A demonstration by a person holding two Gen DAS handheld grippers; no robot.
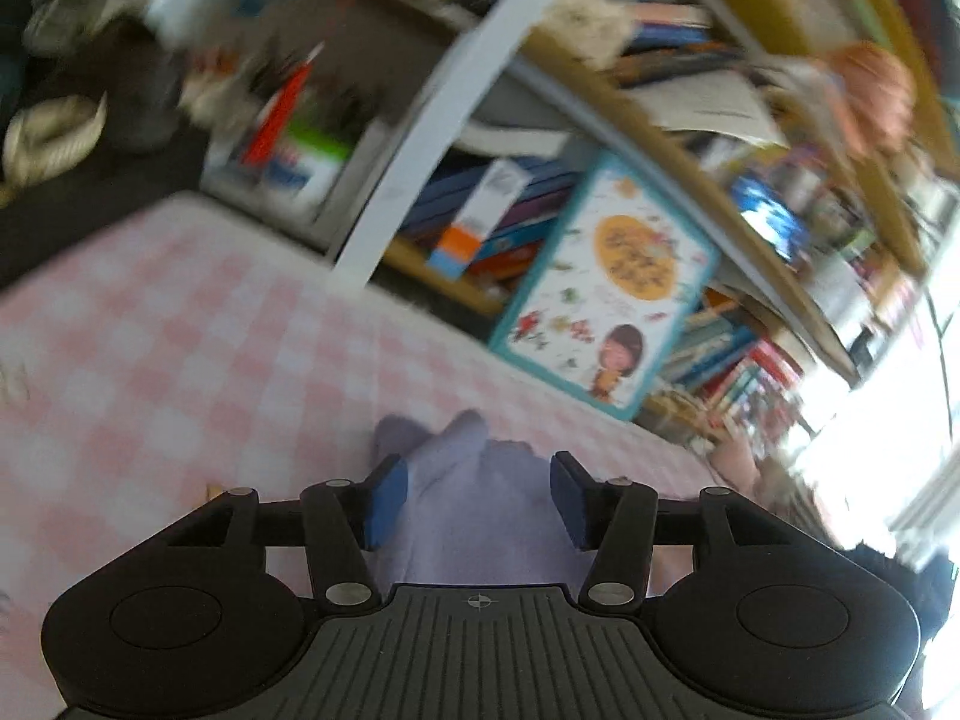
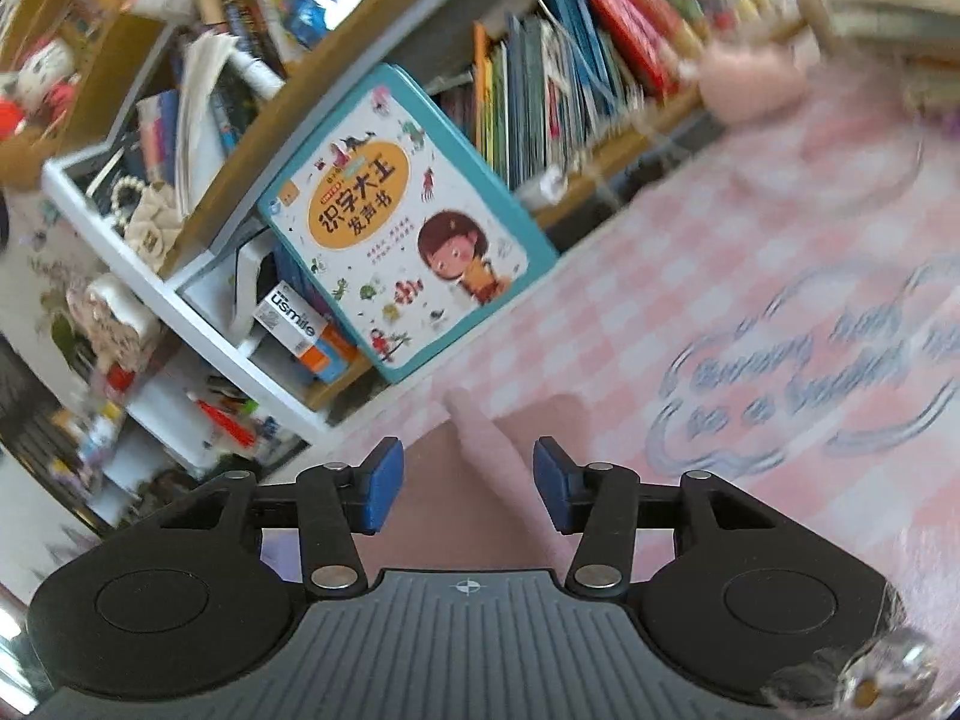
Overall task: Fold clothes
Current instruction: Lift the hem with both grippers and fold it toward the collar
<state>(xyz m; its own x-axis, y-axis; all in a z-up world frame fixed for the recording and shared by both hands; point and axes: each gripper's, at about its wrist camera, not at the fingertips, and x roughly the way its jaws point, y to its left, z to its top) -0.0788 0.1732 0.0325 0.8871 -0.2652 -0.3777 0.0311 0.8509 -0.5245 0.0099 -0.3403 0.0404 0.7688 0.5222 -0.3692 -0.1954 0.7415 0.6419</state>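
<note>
Lying btwn open left claw pads: garment.

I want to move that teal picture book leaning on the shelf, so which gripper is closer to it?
Right, probably. The right gripper has the teal picture book large, just ahead to its left; from the left gripper it sits smaller, farther ahead to the right.

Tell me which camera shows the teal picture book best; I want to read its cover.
The right wrist view: the picture book is sharp there, its orange title patch readable, leaning against the bookshelf. The left wrist view shows the same book smaller and blurred, its title unreadable.
</note>
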